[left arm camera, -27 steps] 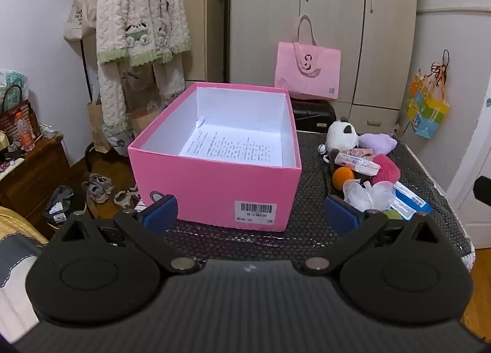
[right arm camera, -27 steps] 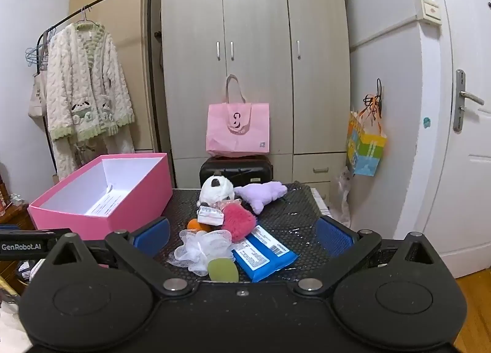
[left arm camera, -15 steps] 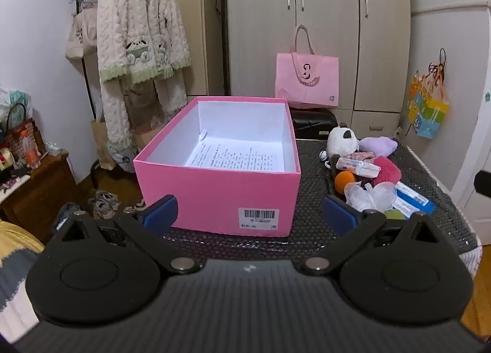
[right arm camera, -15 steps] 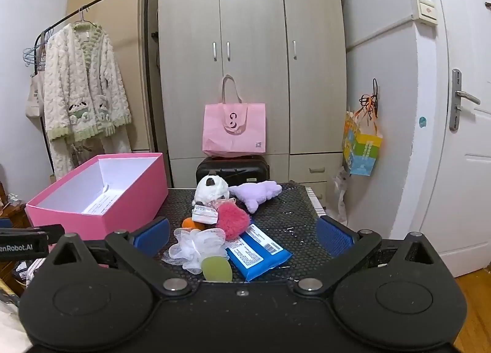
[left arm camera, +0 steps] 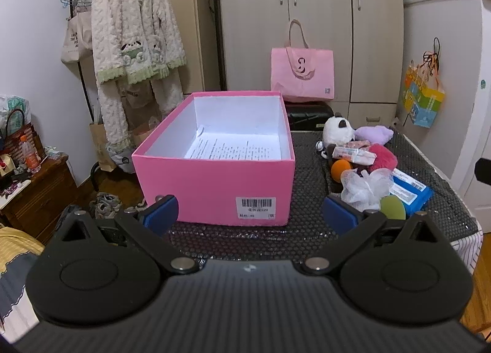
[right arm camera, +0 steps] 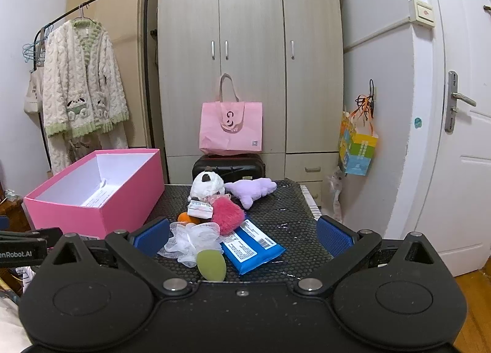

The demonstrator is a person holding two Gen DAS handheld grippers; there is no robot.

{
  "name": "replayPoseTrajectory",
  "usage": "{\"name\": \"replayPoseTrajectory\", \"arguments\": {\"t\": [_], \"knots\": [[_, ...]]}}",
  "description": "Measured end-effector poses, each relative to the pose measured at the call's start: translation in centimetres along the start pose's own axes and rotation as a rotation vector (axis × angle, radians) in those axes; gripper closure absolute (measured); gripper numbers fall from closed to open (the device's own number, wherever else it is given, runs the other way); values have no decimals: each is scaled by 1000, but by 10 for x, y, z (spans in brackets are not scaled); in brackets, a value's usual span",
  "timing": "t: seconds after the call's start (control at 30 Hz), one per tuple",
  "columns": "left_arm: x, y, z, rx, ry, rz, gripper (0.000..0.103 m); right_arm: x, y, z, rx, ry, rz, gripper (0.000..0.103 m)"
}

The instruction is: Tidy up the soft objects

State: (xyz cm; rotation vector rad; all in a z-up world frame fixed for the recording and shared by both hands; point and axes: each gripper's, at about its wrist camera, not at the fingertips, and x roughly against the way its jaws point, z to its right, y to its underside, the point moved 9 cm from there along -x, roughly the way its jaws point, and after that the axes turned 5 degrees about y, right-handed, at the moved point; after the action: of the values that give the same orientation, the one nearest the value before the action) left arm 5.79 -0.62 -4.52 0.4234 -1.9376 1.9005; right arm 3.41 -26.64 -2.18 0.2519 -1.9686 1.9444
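Matt pink cardboard box [left arm camera: 214, 181], fluffy plush panda [right arm camera: 206, 183], glossy blue plastic packet [right arm camera: 252, 242]

A small bedroom with pale walls. A tall light-wood wardrobe [right arm camera: 250, 58] with three doors and low drawers fills the back wall. A pink tote bag [right arm camera: 230, 127] sits on a black suitcase [right arm camera: 228, 167] at its foot. Left of the wardrobe, a black clothes rail [right arm camera: 92, 3] holds a cream fleece robe [right arm camera: 81, 89] with green trim. On the right, a white door [right arm camera: 460, 107] with a metal handle, and a colourful gift bag [right arm camera: 357, 146] hanging on the wall. Far left, a dark wooden cabinet [left arm camera: 36, 193] stands on the wood floor [left arm camera: 89, 187], with shoes [left arm camera: 106, 203] nearby.
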Motion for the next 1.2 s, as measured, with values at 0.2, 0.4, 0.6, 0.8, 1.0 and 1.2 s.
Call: {"name": "replayPoseTrajectory", "arguments": {"t": [0.2,0.4,0.6,0.8,1.0,1.2], "knots": [[-2,8,3,-8,18,-37,0,-1,4,1,1,0,-18,0],[-8,14,7,-19,27,-66,0,-2,11,5,1,11,-38,0],[-11,17,10,-26,29,-79,0,-4,17,7,9,17,-57,0],[-12,17,10,-13,27,-72,0,-5,19,8,12,17,-63,0],[-13,18,11,-23,24,-70,0,-7,20,9,15,12,-69,0],[-11,18,13,-29,26,-57,0,-10,23,10,8,12,-77,0]]}}
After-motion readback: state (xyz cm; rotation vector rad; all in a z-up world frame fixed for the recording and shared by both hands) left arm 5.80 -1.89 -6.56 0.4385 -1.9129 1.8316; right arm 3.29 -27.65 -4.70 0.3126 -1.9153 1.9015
